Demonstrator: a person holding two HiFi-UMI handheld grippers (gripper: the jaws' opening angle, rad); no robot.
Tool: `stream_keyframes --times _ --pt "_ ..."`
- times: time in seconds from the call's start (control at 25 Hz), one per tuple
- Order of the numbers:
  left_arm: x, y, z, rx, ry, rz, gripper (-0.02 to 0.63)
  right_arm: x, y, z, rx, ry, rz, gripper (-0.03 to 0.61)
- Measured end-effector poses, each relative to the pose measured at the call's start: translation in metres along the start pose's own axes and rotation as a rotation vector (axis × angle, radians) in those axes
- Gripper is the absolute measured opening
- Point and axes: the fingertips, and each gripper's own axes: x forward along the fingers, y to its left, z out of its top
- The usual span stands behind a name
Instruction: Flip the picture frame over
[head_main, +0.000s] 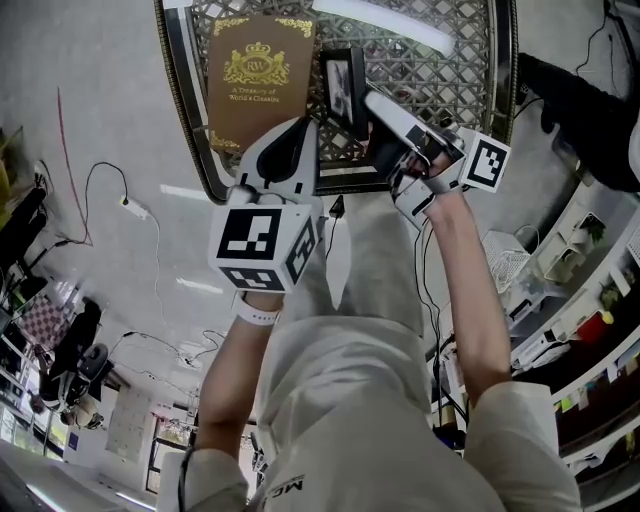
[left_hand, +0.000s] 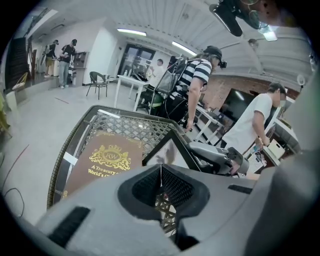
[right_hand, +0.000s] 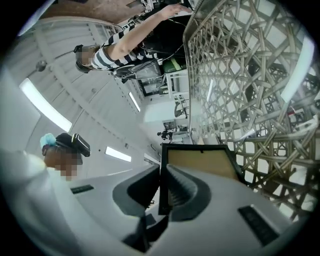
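I'm seeing the brown book (head_main: 258, 80) lying flat on the left part of the lattice-top desk (head_main: 440, 70), gold crest facing up. Just right of the book's near corner, my left hand-held gripper (head_main: 298, 130) is hanging over the desk's near rim and pointing down at the top. Its jaws are pressed together with nothing between them, as its own view is showing (left_hand: 160, 172). I can't tell if it's touching the book. Next to the right, the picture frame (head_main: 343, 88) is standing up on edge near the middle of the desk, tilted, not lying flat. Its photo side is facing left toward the book and the left hand-held gripper. From the left gripper view the frame (left_hand: 167, 150) is rising like a black diamond behind the jaws. Whether its lower edge is resting on the lattice I can't tell. Farthest right, my right hand-held gripper (head_main: 372, 100) is reaching in from the right, clamped on the frame's black border. In the right gripper view the pads (right_hand: 177, 192) are pinching that edge, and the frame's tan backing (right_hand: 200, 162) is facing the camera, with the lattice behind it.
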Motion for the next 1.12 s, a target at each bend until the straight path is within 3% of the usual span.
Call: stream_keyframes --times 0.32,0.76,0.96,1.12 --pt "0.002 -0.005 0.0 0.006 0.007 -0.005 0.028 -0.017 0.008 0.016 -0.015 -0.032 0.044 0.1" --pt "0.004 -0.006 0.0 0.007 0.01 -0.005 0.028 -0.033 0.006 0.034 -0.145 -0.011 -0.065 0.186" --pt "0.004 -0.006 -0.001 0.007 0.012 -0.003 0.028 -0.04 0.0 0.04 -0.161 -0.006 -0.104 0.193" --pt "0.003 -0.006 -0.001 0.009 0.013 0.0 0.028 -0.047 -0.01 0.042 -0.209 0.01 -0.188 0.196"
